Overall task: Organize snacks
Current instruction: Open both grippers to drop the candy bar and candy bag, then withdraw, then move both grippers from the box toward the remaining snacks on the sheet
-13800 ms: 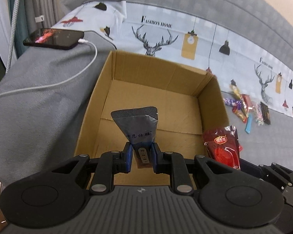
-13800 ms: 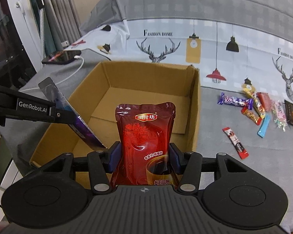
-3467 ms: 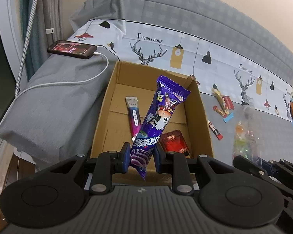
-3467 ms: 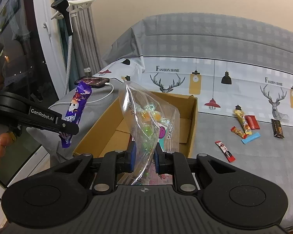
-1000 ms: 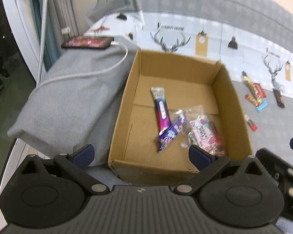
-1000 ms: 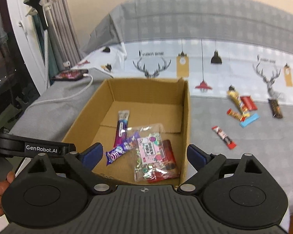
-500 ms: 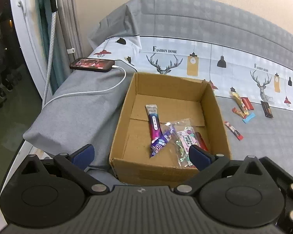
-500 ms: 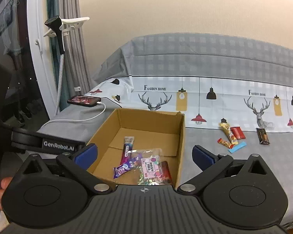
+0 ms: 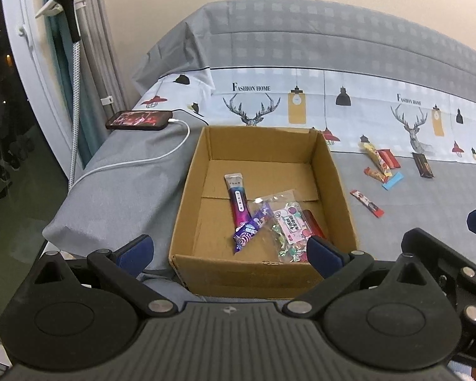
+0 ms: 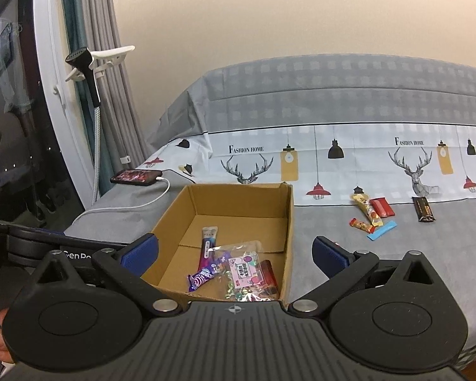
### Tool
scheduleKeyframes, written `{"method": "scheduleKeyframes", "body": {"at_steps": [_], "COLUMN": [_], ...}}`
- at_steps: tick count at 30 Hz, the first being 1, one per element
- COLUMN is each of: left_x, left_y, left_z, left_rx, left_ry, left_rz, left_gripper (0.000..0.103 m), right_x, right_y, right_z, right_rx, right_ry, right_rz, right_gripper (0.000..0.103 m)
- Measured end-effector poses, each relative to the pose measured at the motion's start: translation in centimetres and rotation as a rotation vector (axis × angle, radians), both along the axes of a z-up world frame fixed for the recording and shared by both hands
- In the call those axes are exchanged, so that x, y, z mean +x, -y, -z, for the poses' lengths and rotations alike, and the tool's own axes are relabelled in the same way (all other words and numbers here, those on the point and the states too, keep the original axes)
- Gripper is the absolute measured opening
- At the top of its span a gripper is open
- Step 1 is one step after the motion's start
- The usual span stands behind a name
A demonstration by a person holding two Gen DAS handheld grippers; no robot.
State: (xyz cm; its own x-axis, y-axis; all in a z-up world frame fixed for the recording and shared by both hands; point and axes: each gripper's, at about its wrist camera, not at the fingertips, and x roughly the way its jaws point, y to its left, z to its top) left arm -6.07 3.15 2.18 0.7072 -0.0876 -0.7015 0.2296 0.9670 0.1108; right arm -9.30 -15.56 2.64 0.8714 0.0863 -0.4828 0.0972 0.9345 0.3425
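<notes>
Both grippers hung back from the cardboard box, on its near side and above it, most likely so that the whole bed could be surveyed before the next snack was chosen. The left gripper had its blue-padded fingers spread wide apart with nothing between them, and the right gripper was the same, fingers far apart and empty. Inside the box, toward its near right corner, four packets lay in a loose heap: a slim pink-and-purple stick pouch pointing toward the far wall, a purple wrapper lying aslant across its lower end, a clear candy bag with a pink label, and a red pouch mostly hidden beneath that bag. The rest of the box floor was bare cardboard. To the right of the box, well apart from it on the grey bedspread, the remaining snacks waited: a red stick nearest the box, then a cluster of a yellow bar, a red packet, a small orange bar and a blue stick, with a dark brown bar farthest out. To the left of the box and beyond it, a phone lay charging on its white cable, no part of the sorting.
</notes>
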Motion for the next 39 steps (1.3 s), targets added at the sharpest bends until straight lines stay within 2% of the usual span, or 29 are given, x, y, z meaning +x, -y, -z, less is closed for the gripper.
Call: {"method": "scheduleKeyframes", "body": {"at_steps": [16, 26, 33, 39], "left_x": [2.6, 5.2, 8.4, 11.1], "left_y": [5.2, 12.5, 18.6, 24.5], "left_z": [1.0, 1.3, 3.5, 4.7], "left_rx": [0.055, 0.064, 0.071, 0.085], "left_ry": [-0.081, -0.094, -0.148, -0.146], "left_rz": [0.038, 0.126, 0.185, 0.251], "left_gripper": [0.103, 0.103, 0.103, 0.103], "right_x": [0.2, 0.5, 0.9, 1.2], "right_y": [4.0, 10.5, 15.4, 20.4], "right_z": [2.8, 5.7, 6.9, 8.1], "right_rx": [0.109, 0.159, 0.125, 0.079], "right_ry": [-0.032, -0.076, -0.093, -0.102], "right_rz": [0.070, 0.218, 0.326, 0.442], "right_gripper": [0.103, 0.103, 0.103, 0.103]}}
